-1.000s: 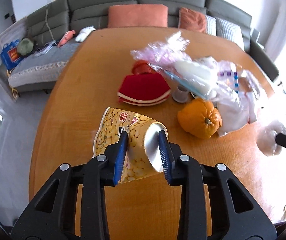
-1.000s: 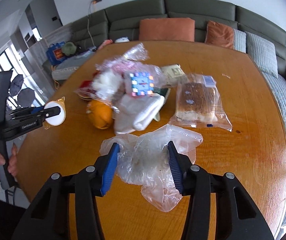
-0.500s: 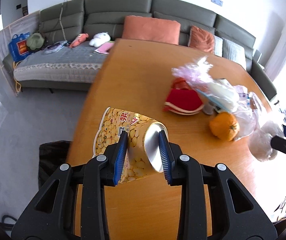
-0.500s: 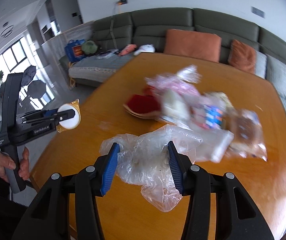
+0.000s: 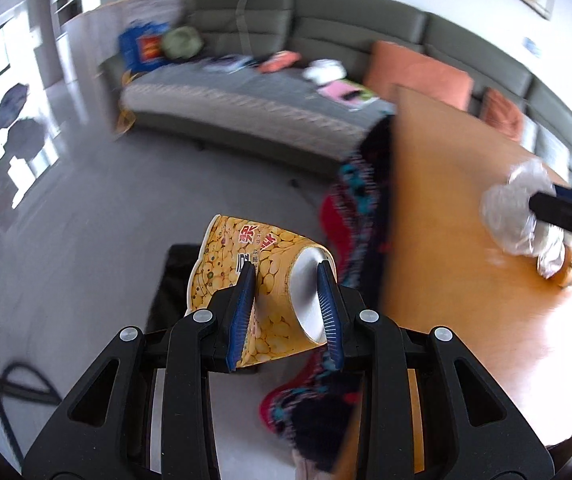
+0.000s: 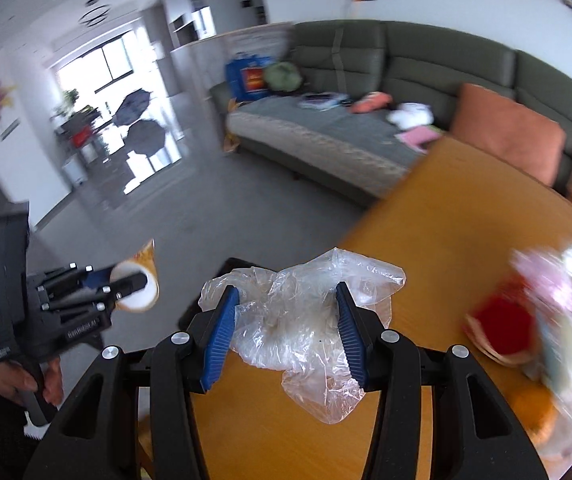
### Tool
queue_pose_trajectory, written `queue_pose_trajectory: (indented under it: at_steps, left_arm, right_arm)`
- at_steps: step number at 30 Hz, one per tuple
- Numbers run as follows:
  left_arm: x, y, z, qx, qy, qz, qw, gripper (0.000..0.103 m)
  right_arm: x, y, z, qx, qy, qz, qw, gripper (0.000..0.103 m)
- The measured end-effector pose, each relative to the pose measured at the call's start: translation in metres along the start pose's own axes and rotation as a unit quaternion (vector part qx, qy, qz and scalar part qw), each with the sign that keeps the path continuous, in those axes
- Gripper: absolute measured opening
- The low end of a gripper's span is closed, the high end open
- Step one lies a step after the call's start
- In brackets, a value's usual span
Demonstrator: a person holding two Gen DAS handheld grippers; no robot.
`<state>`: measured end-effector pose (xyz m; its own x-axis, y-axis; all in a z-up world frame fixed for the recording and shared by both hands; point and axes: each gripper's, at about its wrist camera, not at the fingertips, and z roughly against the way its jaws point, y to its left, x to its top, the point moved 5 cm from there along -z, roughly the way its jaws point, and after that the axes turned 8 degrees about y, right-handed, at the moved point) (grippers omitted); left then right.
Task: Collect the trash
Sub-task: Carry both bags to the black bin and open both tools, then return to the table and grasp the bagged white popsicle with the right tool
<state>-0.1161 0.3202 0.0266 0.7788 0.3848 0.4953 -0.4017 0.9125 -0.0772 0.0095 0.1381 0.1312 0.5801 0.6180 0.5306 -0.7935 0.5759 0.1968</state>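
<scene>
My left gripper (image 5: 286, 312) is shut on a crumpled yellow paper cup (image 5: 270, 276), pads on its wall and white base. It hangs past the table's left edge, above a black bin (image 5: 174, 280) on the floor. My right gripper (image 6: 286, 320) is shut on a crumpled clear plastic bag (image 6: 306, 328) above the wooden table (image 6: 446, 220), near that edge. In the right wrist view the left gripper (image 6: 134, 280) and its cup (image 6: 144, 276) hang lower left, with a dark corner of the bin (image 6: 226, 268) behind the bag. The right gripper (image 5: 534, 204) and bag (image 5: 514, 208) appear at right.
A patterned dark and red cloth (image 5: 362, 200) hangs at the table's edge (image 5: 390, 240). Blurred clutter lies on the table at right: a red item (image 6: 502, 320), an orange (image 6: 534, 408), pink wrapping (image 6: 550, 276). A grey sofa (image 6: 326, 136) stands beyond open grey floor. A hand (image 6: 26, 380) grips the left handle.
Both grippers swung left, away from the clutter. The left one, still on the cup, passed the table's edge and is over the floor and bin. The right still grips the bag.
</scene>
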Motion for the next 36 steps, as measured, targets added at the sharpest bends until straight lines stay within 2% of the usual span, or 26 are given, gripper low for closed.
queue_pose_trajectory:
  at_steps: [6, 13, 14, 15, 16, 17, 18, 19, 23, 28, 36]
  left_arm:
    - [-0.010, 0.069, -0.022, 0.032, 0.030, 0.051, 0.9977, 0.032]
    - [-0.005, 0.104, -0.055, 0.043, 0.053, 0.087, 0.9939, 0.032]
    - [-0.004, 0.106, -0.059, 0.044, 0.056, 0.089, 0.9935, 0.034]
    - [0.001, 0.111, -0.066, 0.045, 0.061, 0.095, 0.9926, 0.034]
    - [0.003, 0.114, -0.070, 0.047, 0.062, 0.100, 0.9919, 0.042]
    - [0.004, 0.119, -0.072, 0.057, 0.061, 0.107, 0.9908, 0.074]
    - [0.009, 0.125, -0.076, 0.073, 0.057, 0.115, 0.9889, 0.093]
    - [0.010, 0.130, -0.076, 0.079, 0.047, 0.118, 0.9887, 0.097]
    - [0.016, 0.143, -0.076, 0.087, 0.045, 0.139, 0.9853, 0.097]
    - [0.014, 0.142, -0.071, 0.089, 0.048, 0.134, 0.9858, 0.097]
    - [0.015, 0.114, -0.056, 0.062, 0.048, 0.122, 0.9894, 0.097]
  right_arm:
    - [0.045, 0.053, -0.053, 0.041, 0.027, 0.032, 0.998, 0.051]
    - [0.098, 0.107, -0.110, 0.079, 0.053, 0.070, 0.993, 0.052]
    - [0.103, 0.113, -0.116, 0.080, 0.054, 0.076, 0.992, 0.056]
    - [0.111, 0.122, -0.127, 0.089, 0.060, 0.082, 0.991, 0.068]
    - [0.118, 0.129, -0.137, 0.097, 0.067, 0.082, 0.990, 0.078]
    - [0.122, 0.133, -0.141, 0.099, 0.069, 0.079, 0.990, 0.084]
    - [0.130, 0.135, -0.150, 0.100, 0.068, 0.074, 0.990, 0.084]
    - [0.136, 0.136, -0.156, 0.095, 0.069, 0.070, 0.991, 0.084]
    - [0.143, 0.129, -0.164, 0.085, 0.069, 0.059, 0.992, 0.084]
    - [0.141, 0.117, -0.161, 0.079, 0.065, 0.048, 0.994, 0.084]
    - [0.129, 0.084, -0.132, 0.073, 0.050, 0.011, 0.996, 0.084]
